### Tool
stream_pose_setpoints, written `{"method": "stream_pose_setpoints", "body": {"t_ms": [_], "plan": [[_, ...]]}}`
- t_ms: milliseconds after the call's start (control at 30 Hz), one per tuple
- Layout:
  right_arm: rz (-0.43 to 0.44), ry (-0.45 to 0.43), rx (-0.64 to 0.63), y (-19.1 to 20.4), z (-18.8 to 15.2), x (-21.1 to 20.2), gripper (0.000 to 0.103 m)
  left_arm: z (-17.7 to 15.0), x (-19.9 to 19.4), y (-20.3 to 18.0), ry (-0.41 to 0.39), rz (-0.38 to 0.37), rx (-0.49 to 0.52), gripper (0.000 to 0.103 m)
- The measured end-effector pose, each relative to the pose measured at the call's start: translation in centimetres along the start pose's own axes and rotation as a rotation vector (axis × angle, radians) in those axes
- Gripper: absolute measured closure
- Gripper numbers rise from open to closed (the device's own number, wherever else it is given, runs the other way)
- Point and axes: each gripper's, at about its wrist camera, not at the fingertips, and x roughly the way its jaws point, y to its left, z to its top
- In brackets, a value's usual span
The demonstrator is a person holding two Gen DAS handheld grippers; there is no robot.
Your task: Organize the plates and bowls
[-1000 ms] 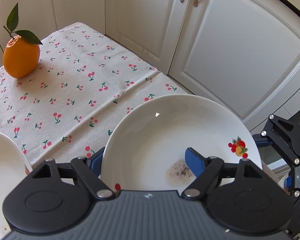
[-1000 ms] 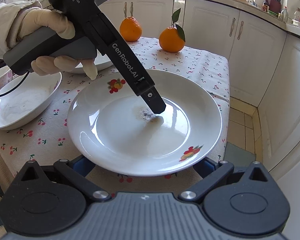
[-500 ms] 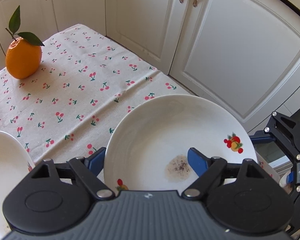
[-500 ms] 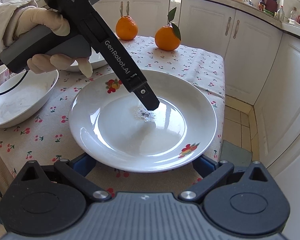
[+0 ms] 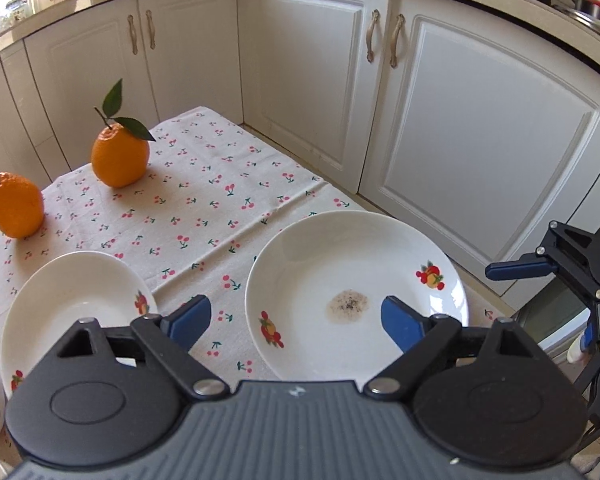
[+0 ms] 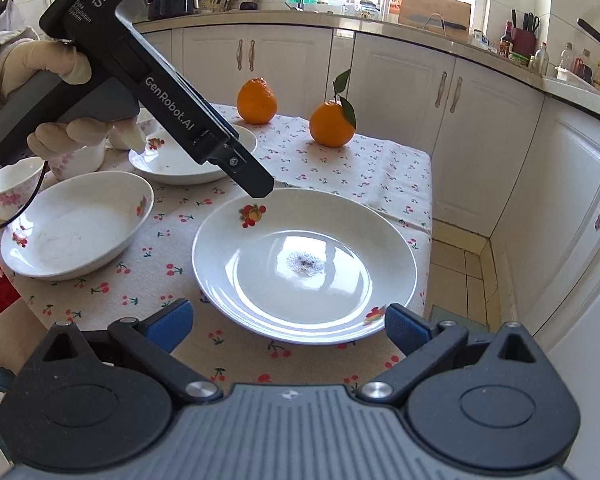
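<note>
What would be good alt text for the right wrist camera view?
A white plate with a dark speck stain at its centre sits near a table corner on a cherry-print tablecloth, between the open right hand-held gripper fingers. The left hand-held gripper, in a gloved hand, hovers over its far rim, with bowls left and two oranges behind.
</note>
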Motion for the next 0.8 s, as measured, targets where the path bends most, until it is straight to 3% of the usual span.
{"method": "stream_pose_setpoints", "body": {"t_ms": [200, 500, 600, 800], "plan": [[0.016, -0.058, -0.009, 2.0, 0.6, -1.6, 0.0, -3.9, -4.1, -0.5, -0.089, 0.09, -0.051, 0.007], [0.069, -0.084, -0.045, 5.1, 1.1, -2.1, 0.0, -10.7, -7.4, -1.5, -0.127, 0.298, -0.053, 0.007], [0.092, -0.074, -0.054, 6.2, 1.2, -1.7, 0.0, -12.5, -8.0, -1.3, -0.116, 0.328, -0.096, 0.007], [0.115, -0.054, -0.07, 7.8, 1.7, -0.8, 0.0, -15.9, -9.0, 0.0, -0.115, 0.295, -0.233, 0.007]]}}
